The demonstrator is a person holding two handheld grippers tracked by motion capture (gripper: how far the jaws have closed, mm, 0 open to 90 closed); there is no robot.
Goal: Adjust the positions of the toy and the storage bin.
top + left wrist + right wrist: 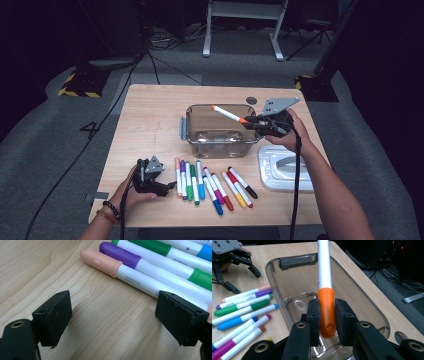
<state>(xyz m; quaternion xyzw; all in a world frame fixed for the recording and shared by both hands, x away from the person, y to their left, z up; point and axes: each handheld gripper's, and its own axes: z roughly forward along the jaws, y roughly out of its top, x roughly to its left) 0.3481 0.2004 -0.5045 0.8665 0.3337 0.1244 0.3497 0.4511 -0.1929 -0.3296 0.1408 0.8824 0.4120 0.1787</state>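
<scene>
My right gripper is shut on the orange cap of a white marker. It holds the marker level over the open clear plastic box in the middle of the table. A row of several coloured markers lies in front of the box. At the row's left end my left gripper rests on the table, open, with bare wood between its pads. The peach-capped marker and the purple-capped one lie just beyond its jaws.
The box's grey lid lies flat at the table's right front. A dark round hole sits in the tabletop behind the box. Cables and stand legs cross the floor beyond the table's far edge.
</scene>
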